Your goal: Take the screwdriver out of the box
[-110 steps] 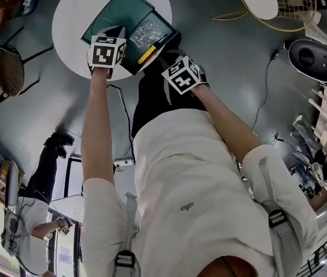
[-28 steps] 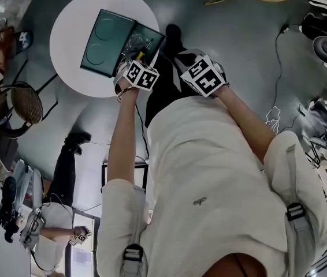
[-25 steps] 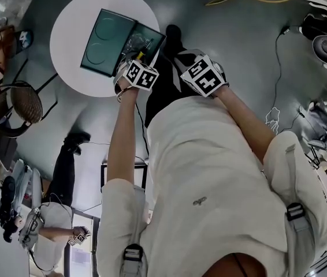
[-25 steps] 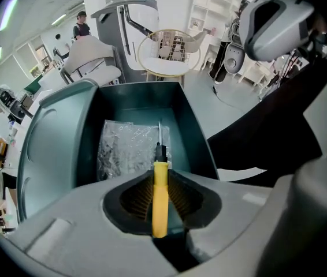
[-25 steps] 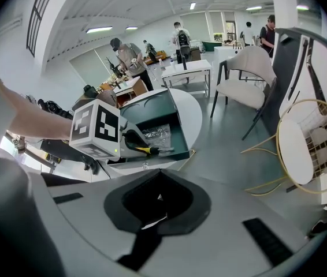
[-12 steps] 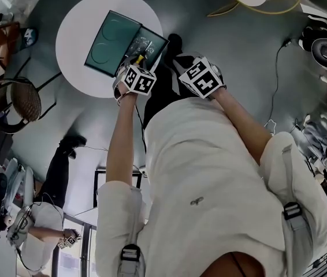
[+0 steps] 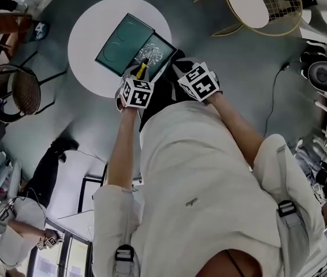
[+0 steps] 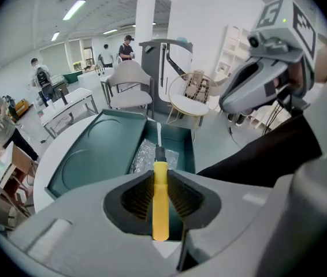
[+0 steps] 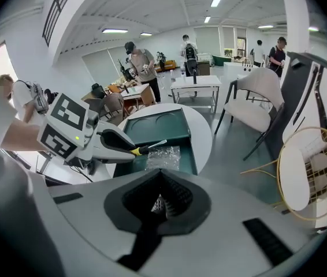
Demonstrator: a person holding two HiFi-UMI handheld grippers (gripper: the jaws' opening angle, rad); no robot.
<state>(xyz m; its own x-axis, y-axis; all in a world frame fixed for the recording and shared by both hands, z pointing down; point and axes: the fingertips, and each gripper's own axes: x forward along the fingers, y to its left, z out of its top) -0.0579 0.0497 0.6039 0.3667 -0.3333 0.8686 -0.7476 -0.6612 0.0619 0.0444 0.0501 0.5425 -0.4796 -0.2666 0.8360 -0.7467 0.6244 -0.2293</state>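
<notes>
A round white tabletop (image 7: 82,39) carries a dark green box (image 7: 120,42) lying open. Its flat lid, marked with two circle outlines, is spread out beside the deeper tray. In the tray lies a crinkled clear plastic bag (image 9: 164,157).

The right tongs (image 9: 160,203) hang off the tabletop's near edge, beside the left ones. Their pads are pressed together with nothing pinched.

The left tongs (image 8: 160,180) hover over the near edge of the tray, pointing steeply downward, and pinch the screwdriver (image 8: 160,201). The ribbed pads press on either side of its yellow handle.

The screwdriver's long axis runs straight along the line of the tongs. The butt of the handle sits back between the pads. The black collar and thin metal shaft stick out ahead, pointing away from the person and across the tray toward the lid.

In the right gripper view the screwdriver tilts slightly upward towards its tip. There it looks lifted off the plastic bag, with the shaft's tip in the air above the tray rather than resting in it.
</notes>
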